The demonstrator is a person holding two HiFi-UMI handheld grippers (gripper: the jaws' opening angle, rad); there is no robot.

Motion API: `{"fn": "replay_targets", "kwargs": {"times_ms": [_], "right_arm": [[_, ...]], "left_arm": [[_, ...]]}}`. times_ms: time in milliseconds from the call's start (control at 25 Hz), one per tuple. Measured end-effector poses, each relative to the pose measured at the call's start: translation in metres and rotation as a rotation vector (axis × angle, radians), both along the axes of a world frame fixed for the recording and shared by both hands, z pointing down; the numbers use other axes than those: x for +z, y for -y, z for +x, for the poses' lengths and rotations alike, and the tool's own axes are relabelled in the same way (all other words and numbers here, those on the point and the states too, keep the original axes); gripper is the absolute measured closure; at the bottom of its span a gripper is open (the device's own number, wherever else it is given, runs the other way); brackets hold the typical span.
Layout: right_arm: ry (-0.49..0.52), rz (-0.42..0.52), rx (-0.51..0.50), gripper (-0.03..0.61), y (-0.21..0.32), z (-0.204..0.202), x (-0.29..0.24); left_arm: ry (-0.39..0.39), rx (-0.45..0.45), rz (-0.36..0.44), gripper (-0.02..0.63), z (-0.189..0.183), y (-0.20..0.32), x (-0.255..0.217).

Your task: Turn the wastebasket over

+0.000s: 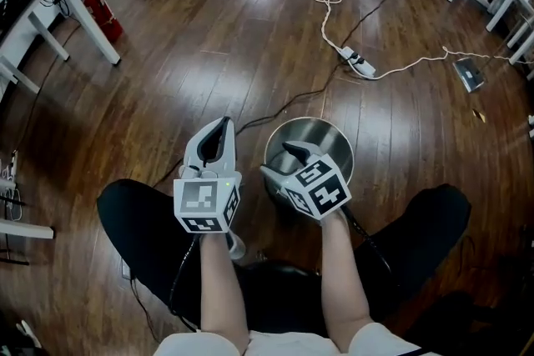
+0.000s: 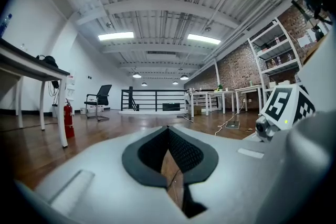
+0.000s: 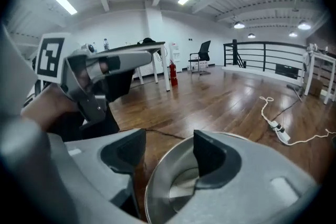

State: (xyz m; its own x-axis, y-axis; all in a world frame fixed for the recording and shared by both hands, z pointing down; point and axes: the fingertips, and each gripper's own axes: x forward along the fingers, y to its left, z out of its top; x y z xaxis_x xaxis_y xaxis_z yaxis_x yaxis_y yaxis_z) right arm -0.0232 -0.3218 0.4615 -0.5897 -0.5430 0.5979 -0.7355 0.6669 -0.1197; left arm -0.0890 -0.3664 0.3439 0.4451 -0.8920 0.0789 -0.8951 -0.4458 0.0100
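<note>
The left tongs (image 1: 220,126) sit clenched on nothing, pads together, pointing level over the wooden floor (image 1: 209,54). Just beside them, the right tongs (image 1: 297,151) tilt downward with jaws released and wide. They straddle the near rim of the wastebasket (image 1: 327,137), one jaw outside and one inside, and neither pad presses the steel. The wastebasket stands upright on the floor between the person's knees, mouth up. Farther off lie a power strip (image 1: 359,62) and a red fire extinguisher (image 1: 102,12).
</note>
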Motion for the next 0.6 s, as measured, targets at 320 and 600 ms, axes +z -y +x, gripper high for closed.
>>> {"fn": "replay_targets", "kwargs": {"times_ms": [320,600], "right_arm": [[-0.088,-0.108,-0.010,0.298,-0.005,-0.017,0.061],[-0.141,-0.137,-0.031,0.298,-0.008,-0.027,0.084]], "left_arm": [[0.021,-0.069,-0.058,0.519,-0.016,0.010,0.031],[0.054,-0.084,-0.117,0.404,-0.020,0.016,0.062]]}}
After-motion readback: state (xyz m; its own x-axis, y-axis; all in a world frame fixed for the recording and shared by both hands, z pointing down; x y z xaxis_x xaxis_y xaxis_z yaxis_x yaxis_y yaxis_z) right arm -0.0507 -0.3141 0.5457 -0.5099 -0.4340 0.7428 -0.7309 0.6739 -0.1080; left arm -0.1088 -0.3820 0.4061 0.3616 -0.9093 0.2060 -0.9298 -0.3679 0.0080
